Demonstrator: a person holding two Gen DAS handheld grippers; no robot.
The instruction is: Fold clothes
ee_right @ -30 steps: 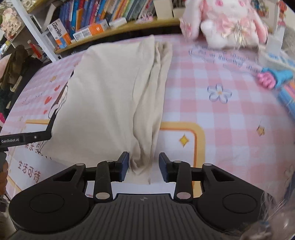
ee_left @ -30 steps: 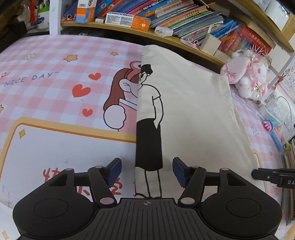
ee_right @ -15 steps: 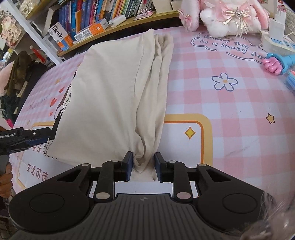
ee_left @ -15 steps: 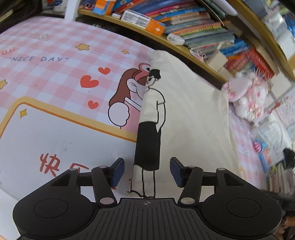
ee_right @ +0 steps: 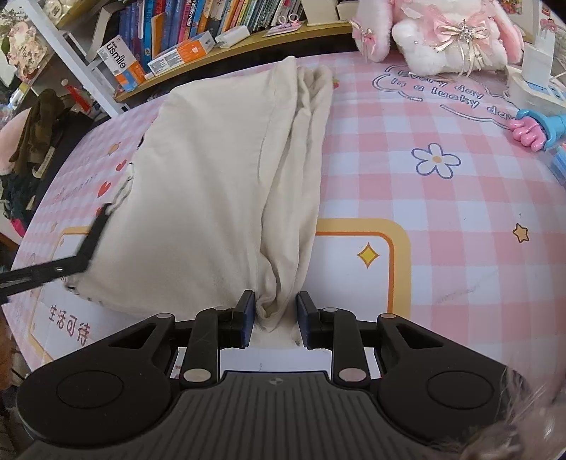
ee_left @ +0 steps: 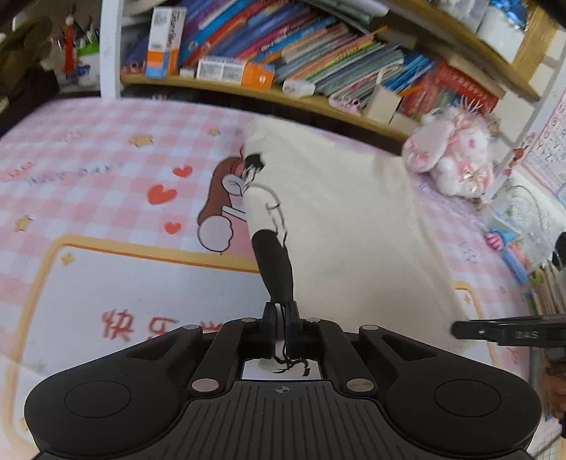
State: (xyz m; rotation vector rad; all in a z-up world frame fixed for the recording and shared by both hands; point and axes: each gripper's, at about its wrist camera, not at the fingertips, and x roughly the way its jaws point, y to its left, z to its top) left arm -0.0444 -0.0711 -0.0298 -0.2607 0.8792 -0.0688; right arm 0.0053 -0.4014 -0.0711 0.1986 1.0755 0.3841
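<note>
Change: left claw [ee_left: 281, 327] has closed onto cream T-shirt [ee_left: 346, 226] hem.
Right claw [ee_right: 275, 315]: part-open, astride the T-shirt's bunched corner.

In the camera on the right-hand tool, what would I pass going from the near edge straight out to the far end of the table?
Right gripper with a bunch of cloth between its fingers → cream garment stretching away over the pink checked tablecloth → wooden shelf edge → row of books.
</note>
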